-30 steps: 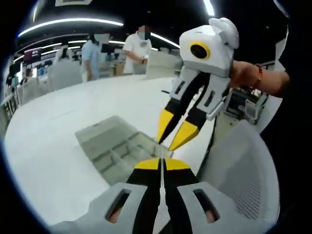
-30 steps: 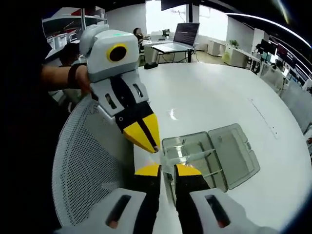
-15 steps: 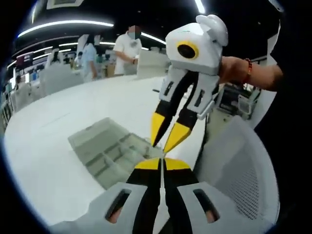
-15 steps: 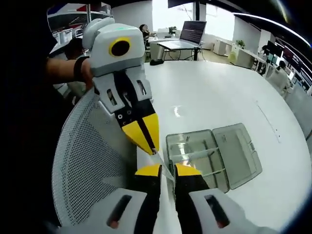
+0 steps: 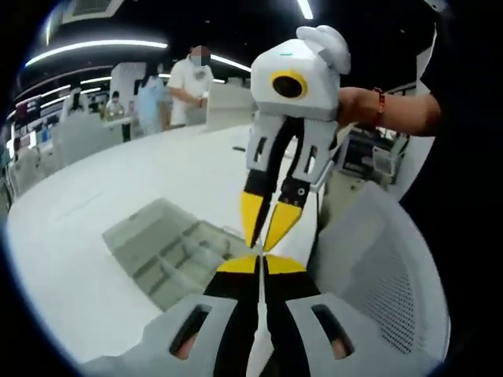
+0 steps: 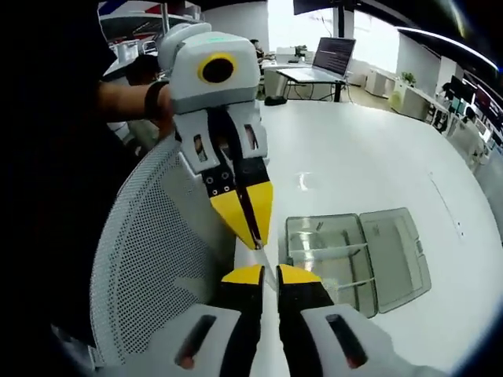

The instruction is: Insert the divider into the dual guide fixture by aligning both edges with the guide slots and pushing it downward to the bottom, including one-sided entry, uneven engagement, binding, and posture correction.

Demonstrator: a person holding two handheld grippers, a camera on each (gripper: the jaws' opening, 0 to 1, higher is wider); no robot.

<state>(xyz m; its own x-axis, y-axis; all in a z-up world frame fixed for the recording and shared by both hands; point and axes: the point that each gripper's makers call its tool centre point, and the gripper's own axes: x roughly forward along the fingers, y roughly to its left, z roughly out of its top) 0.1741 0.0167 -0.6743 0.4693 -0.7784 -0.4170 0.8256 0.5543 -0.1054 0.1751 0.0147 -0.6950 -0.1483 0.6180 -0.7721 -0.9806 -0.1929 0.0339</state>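
From the left gripper view, my left tool (image 5: 260, 265) had its yellow-tipped jaws pressed together on a thin clear strip, the divider (image 5: 258, 345), whose edge ran down between them toward the camera. Directly ahead, the right tool (image 5: 266, 222) pointed down at my tips, its jaws nearly together and meeting the same strip where it left my tips. A hand (image 5: 354, 106) with a red wristband held that tool's white body.

In the right gripper view, my right tool (image 6: 269, 274) had its jaws drawn in close on the divider (image 6: 269, 271), seen there as a thin clear sliver between the tips. The left tool (image 6: 247, 220) came in from above, jaws together, its tips just short of mine and touching that sliver. A hand (image 6: 154, 99) with a dark wristband gripped it.

Both tools were held above the edge of the white table (image 6: 361, 165), beside a white mesh chair back (image 6: 149, 259). Just beyond the tips, on the table, sat the translucent guide fixture (image 6: 326, 251), a clear box with ribbed compartments and its lid (image 6: 397, 247) lying open flat beside it. The divider was above and to one side of the box, apart from it.

Farther off, a laptop (image 6: 332, 56) stood open on a desk, and several people (image 5: 189, 82) stood past the table's far side.
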